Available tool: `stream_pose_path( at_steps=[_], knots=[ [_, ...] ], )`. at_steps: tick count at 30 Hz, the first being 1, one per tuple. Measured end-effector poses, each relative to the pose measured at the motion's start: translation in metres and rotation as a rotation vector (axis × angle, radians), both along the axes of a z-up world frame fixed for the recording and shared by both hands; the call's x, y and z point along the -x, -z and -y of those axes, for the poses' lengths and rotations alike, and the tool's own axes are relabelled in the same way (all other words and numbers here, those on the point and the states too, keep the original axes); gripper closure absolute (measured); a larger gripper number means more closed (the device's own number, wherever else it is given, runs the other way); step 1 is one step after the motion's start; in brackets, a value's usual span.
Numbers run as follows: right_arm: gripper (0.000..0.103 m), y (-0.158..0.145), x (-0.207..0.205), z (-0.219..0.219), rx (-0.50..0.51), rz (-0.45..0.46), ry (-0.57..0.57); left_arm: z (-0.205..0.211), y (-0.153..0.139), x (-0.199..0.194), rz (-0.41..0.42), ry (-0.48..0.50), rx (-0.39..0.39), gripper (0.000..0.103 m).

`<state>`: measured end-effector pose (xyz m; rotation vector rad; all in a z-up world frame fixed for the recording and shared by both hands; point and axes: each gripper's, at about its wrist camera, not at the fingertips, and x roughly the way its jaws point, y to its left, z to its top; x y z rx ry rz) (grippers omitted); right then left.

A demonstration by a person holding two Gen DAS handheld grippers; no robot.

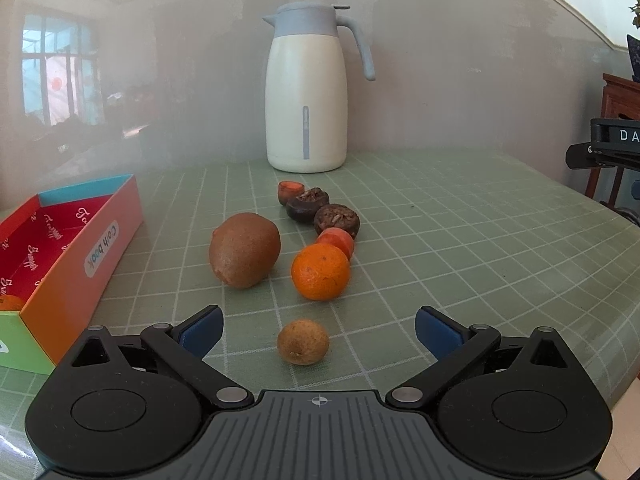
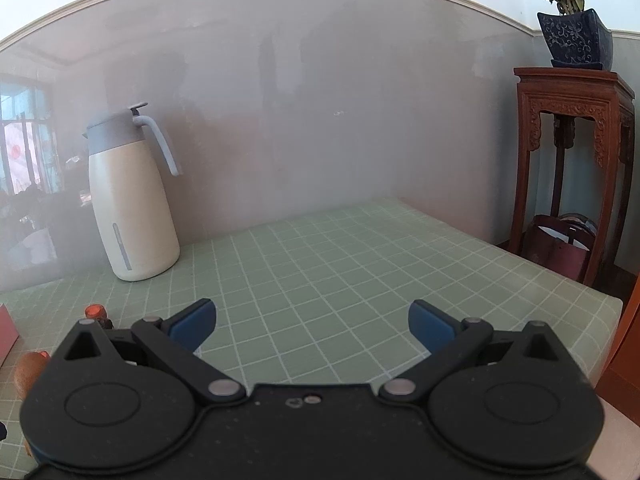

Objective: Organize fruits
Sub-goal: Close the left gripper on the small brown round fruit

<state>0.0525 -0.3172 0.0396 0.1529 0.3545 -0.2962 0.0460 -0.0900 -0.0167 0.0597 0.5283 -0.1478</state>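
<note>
Longan (image 1: 303,342) lay at 12 o'clock between wide, empty left gripper (image 1: 319,326) jaws; best advance level, centre, close gently | right gripper (image 2: 312,322) stood wide, empty

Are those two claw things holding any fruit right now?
No. The left gripper is open around a small brown fruit without touching it. The right gripper is open over bare tablecloth.

Left gripper (image 1: 319,330) and right gripper (image 2: 312,322): black linkage arms, blue fingertip pads at ten and two o'clock, silver pivot pins, round discs
</note>
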Motion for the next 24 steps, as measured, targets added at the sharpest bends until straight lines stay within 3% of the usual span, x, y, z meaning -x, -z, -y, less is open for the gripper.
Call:
stream_pose_path(
  at_steps=[3,7,9,16,19,24],
  knots=[
    [0.000,0.0003,-0.0007,-0.0005,0.000,-0.003,-0.008,-0.0010,0.0021,-0.0037,-0.024,0.006,0.010,0.016],
    [0.000,0.0004,-0.0010,-0.0001,0.003,-0.008,-0.009,-0.0021,0.0047,-0.0071,-0.049,-0.002,0.029,0.023],
    [0.000,0.0003,-0.0013,0.0008,0.001,-0.007,-0.006,-0.0019,0.0051,-0.0074,-0.051,0.003,0.032,0.035],
    [0.000,0.0003,-0.0004,0.0022,0.020,-0.001,0.059,-0.0002,0.0078,-0.0081,-0.068,0.008,0.037,0.045],
    [0.000,0.0005,0.0005,0.0005,0.047,0.004,0.091,-0.0004,0.0081,-0.0080,-0.071,0.001,0.032,0.057],
    [0.000,0.0013,-0.0002,-0.0008,0.038,-0.003,0.065,-0.0036,0.0073,-0.0077,-0.074,-0.010,0.040,0.063]
  ],
)
